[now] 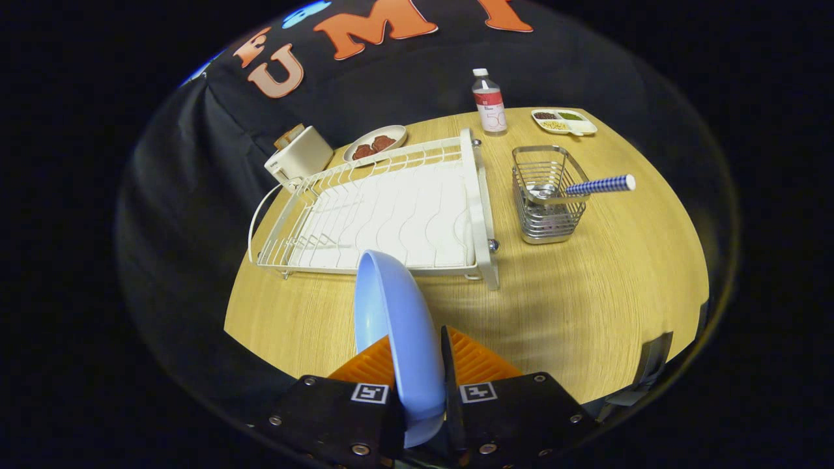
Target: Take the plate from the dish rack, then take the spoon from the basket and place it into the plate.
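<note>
Now the blue plate [397,326] is held on edge, clamped by its rim between the two fingers of the gripper [420,384], clear of the white wire dish rack [384,208] just beyond and above the pale wood-grain table [586,293], presumably to be laid flat. Off to the side, the spoon [576,189] is propped in the steel basket [547,195], checked handle angled outward for easy taking.

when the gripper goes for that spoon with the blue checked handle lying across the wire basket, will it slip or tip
The spoon with the blue checked handle looks stiff and light. Its round handle juts out over the rim of the metal wire basket, so a nudge may well roll or tip it. The gripper is shut on the light blue plate, held on edge.
</note>
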### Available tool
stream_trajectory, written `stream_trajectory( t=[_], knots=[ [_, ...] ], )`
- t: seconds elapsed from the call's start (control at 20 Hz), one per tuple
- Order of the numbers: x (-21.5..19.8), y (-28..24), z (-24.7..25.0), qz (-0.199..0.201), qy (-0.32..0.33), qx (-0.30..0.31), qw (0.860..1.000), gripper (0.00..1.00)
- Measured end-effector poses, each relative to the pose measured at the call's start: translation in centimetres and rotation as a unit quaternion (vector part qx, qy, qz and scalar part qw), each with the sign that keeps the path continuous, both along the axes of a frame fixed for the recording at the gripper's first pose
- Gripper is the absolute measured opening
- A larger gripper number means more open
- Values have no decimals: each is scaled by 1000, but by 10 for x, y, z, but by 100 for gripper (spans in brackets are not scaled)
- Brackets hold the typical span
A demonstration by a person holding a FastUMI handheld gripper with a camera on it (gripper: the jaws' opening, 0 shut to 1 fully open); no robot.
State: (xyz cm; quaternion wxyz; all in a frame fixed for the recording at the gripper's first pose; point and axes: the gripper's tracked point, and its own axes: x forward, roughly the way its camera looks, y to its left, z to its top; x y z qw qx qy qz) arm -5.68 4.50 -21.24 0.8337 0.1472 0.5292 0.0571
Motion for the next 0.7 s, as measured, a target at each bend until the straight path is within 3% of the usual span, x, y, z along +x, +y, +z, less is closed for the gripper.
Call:
stream_trajectory(
  t=[0.3, 0.5, 0.7],
  knots=[
    [-9, 8, -26, -25, 17, 64, 997, 27],
    [-11, -4, -42, -26, 6, 24, 999, 46],
    [4, -28, -50, -72, -28, 0, 997, 50]
  ],
)
